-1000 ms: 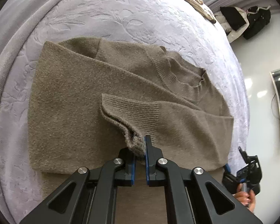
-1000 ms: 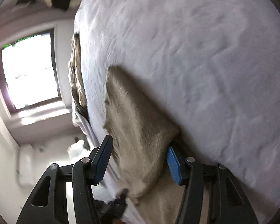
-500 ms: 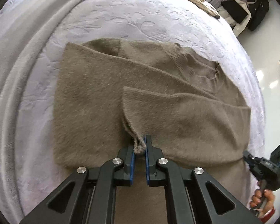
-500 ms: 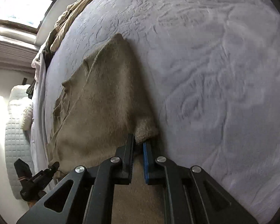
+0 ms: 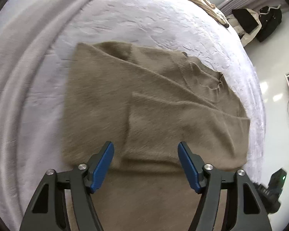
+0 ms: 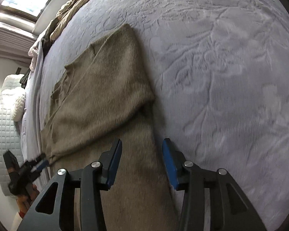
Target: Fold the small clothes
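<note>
Both tongs, left tongs (image 5: 145,162) and right tongs (image 6: 142,159), have just been opening, clear of the sweater (image 5: 154,100); the released sleeve at 12 o'clock could spring unfolded.

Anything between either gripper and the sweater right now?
Nothing visible. The left gripper and right gripper have just opened and hang directly over the brown sweater, jaws apart with only knit below them. The bedspread around it is bare.
</note>
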### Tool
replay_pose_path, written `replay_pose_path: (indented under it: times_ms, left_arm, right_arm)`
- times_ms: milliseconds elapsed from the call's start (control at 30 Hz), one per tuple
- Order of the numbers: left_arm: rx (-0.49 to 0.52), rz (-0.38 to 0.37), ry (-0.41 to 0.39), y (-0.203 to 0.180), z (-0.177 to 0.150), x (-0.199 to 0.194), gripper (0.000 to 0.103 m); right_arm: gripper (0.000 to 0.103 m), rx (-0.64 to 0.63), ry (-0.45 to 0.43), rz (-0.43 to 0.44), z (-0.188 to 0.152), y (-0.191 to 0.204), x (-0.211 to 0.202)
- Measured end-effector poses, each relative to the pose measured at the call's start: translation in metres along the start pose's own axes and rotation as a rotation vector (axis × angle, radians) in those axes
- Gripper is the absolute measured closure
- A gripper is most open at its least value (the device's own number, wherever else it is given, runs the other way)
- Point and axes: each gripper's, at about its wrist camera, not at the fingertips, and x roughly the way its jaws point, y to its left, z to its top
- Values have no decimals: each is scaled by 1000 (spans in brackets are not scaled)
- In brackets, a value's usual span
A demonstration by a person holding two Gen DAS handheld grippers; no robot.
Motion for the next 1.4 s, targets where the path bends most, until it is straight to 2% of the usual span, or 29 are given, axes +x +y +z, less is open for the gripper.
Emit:
replay_pose_path:
  times_ms: [33, 67, 133, 267, 400, 500, 600, 633, 667, 700, 733, 767, 867, 1033, 1167, 1400]
  left_arm:
    - [7, 9, 30, -2, 2, 8, 79]
    - [12, 24, 50, -6, 3, 12, 91]
    - [20, 14, 36, -7, 1, 8, 91]
    - [83, 47, 18, -6, -11, -1, 91]
    - [76, 83, 18, 4, -17, 2, 91]
    - [63, 147, -5, 6, -17, -4, 90]
    - [73, 197, 13, 6, -19, -6, 90]
    - [82, 213, 20, 6, -22, -7, 78]
    - [97, 239, 22, 5, -25, -9, 39]
    - [106, 279, 13, 4, -28, -13, 17]
    - [115, 323, -10, 4, -32, -18, 0]
    - [127, 335, -32, 3, -37, -25, 0]
    - [139, 325, 3, 1, -50, -34, 0]
    - [198, 350, 54, -5, -72, -40, 0]
    - [197, 296, 124, -3, -88, -40, 0]
    - [234, 293, 124, -22, -105, -55, 0]
  right_arm:
    - [56, -1, 2, -1, -2, 0, 0]
    - [56, -1, 4, -2, -4, 1, 0]
    - [56, -1, 8, -4, -5, 3, 0]
    - [56, -25, 2, -2, -7, 10, -6]
    - [56, -36, 15, -21, -10, 11, -4]
    - [56, -35, 19, -24, -11, 13, -6]
    - [53, -64, 24, -39, -13, 19, -11]
    - [52, -73, 26, -44, -14, 22, -13]
    - [49, -81, 27, -45, -16, 25, -15]
    - [48, -86, 28, -44, -17, 27, -17]
    - [48, -93, 28, -44, -19, 31, -20]
    - [46, -97, 29, -46, -20, 33, -22]
    - [43, -119, 39, -33, -27, 45, -26]
    - [25, -208, 40, -65, -42, 73, -31]
    - [24, -276, 33, -117, -54, 94, -35]
    - [24, -320, 41, -147, -68, 112, -40]
